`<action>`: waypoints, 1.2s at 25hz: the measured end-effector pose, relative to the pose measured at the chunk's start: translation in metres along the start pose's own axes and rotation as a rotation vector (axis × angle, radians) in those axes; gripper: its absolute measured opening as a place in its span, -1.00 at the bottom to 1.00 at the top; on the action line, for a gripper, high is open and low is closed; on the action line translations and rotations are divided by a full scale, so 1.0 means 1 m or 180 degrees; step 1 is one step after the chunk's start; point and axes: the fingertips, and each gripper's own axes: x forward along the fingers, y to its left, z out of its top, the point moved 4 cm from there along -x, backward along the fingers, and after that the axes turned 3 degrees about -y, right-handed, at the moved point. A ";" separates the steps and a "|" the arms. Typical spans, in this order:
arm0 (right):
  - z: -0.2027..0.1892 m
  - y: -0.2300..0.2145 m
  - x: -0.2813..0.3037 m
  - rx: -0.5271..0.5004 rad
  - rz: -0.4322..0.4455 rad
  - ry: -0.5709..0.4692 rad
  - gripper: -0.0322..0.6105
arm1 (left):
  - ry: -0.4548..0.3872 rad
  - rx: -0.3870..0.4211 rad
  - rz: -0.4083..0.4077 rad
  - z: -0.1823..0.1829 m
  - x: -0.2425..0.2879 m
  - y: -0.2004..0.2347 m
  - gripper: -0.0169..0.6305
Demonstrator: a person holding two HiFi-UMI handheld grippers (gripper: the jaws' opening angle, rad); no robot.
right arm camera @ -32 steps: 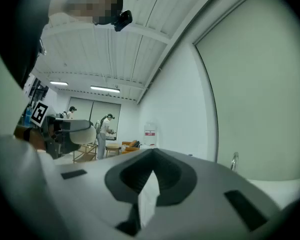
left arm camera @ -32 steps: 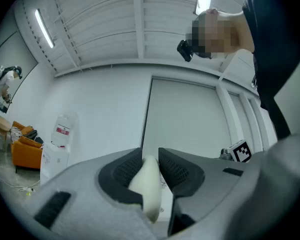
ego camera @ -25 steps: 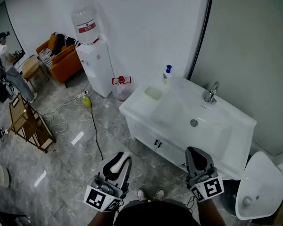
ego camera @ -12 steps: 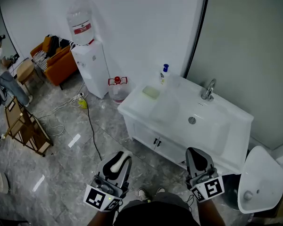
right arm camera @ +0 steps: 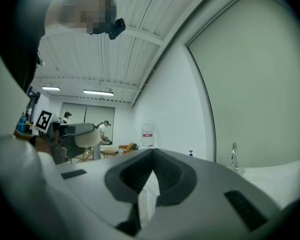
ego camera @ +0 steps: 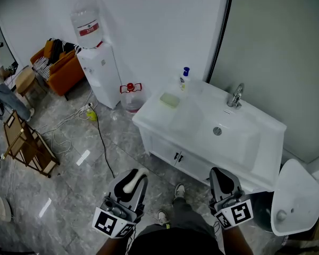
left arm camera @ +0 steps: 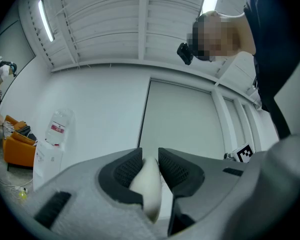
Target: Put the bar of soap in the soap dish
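My left gripper [ego camera: 134, 180] is held low at the bottom left of the head view, shut on a cream white bar of soap [ego camera: 133, 181]. In the left gripper view the bar of soap [left arm camera: 149, 184] stands clamped between the two dark pads. My right gripper [ego camera: 223, 180] is at the bottom right, shut with nothing in it; in the right gripper view its jaws [right arm camera: 150, 176] meet. A pale green soap dish [ego camera: 169, 100] sits on the left end of the white sink counter [ego camera: 154, 117], well ahead of both grippers.
A blue-capped bottle [ego camera: 184, 78] stands behind the dish. The basin [ego camera: 223, 134] and chrome tap [ego camera: 236, 96] lie to the right. A water dispenser [ego camera: 95, 62], orange sofa [ego camera: 58, 65], wooden stand [ego camera: 24, 139], floor cable [ego camera: 103, 142] and white bin lid [ego camera: 292, 203] surround the sink.
The view has shifted slightly nearer the sink, and the person's foot has stepped forward. Both grippers keep their places and their holds.
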 end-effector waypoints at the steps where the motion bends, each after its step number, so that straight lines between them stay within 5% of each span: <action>1: -0.003 -0.003 0.003 0.0010 0.0004 0.0003 -0.86 | 0.0017 0.0005 -0.0007 -0.003 0.003 0.001 -0.63; 30: -0.034 -0.176 0.213 0.0199 0.0388 -0.0090 -0.86 | 0.0141 0.0099 0.0292 -0.048 0.213 0.093 -0.63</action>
